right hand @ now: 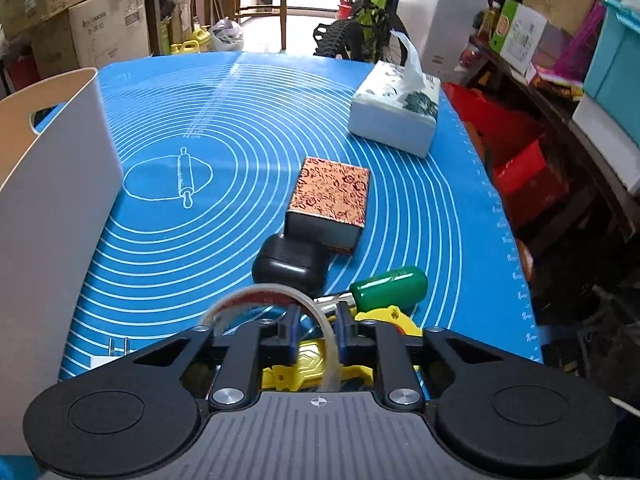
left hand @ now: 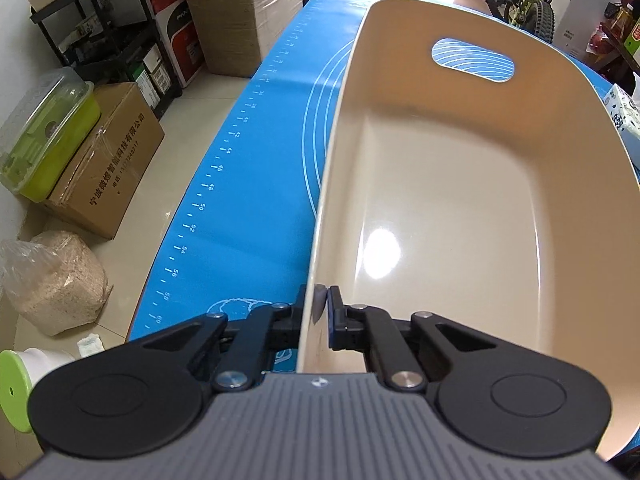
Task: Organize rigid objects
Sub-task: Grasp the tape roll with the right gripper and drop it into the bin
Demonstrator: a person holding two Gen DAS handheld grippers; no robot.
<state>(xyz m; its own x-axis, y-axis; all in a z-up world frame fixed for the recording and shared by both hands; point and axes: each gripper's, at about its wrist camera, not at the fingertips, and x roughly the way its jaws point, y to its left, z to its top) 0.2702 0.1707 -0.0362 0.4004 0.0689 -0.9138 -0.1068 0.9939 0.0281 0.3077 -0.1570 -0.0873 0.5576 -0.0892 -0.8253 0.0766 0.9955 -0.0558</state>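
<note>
Left tongs (left hand: pixel 323 304) clamped on bin (left hand: pixel 480 184) wall, right tongs (right hand: pixel 316 320) pinching tape roll (right hand: pixel 276 304) rim; thin edge grip risks slipping, snagging screwdriver (right hand: pixel 384 286).

Left wrist view: close, steeply downward, over cream bin (left hand: pixel 460 184), mat edge at 10 o'clock. Right wrist view: close, downward across blue mat (right hand: pixel 240 128). Shared: bin, at 9 o'clock, mat.

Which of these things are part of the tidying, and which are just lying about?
In the job: cream bin, tape roll, black case, patterned box, green-handled screwdriver, yellow toy.
Lying about: tissue box, bicycle, cardboard boxes.
</note>
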